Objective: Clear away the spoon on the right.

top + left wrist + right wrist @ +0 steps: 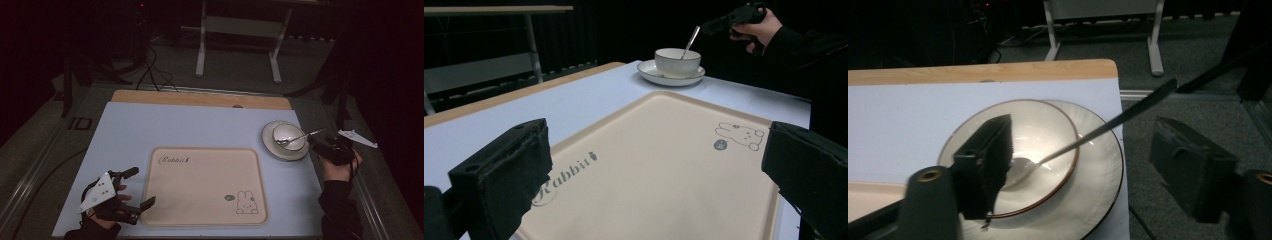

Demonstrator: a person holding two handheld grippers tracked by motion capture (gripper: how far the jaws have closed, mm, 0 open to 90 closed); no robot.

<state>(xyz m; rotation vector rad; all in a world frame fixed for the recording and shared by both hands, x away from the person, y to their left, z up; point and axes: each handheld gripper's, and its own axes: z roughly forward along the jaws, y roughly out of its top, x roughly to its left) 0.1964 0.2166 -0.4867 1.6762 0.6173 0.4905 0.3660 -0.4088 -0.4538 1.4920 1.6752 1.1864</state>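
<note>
Spoon (pixel 1083 137) between open right tongs (pixel 1088 165), handle untouched, bowl (pixel 1043 135)

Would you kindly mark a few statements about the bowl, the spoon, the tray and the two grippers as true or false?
1. The bowl stands on a saucer. True.
2. The spoon lies flat on the tray. False: it rests in the bowl, handle sticking out over the rim.
3. The right gripper is clamped on the spoon. False: its jaws are apart, the handle between them, untouched.
4. The left gripper is open beside the tray's near left corner. True.
5. The tray carries a rabbit drawing. True.
</note>
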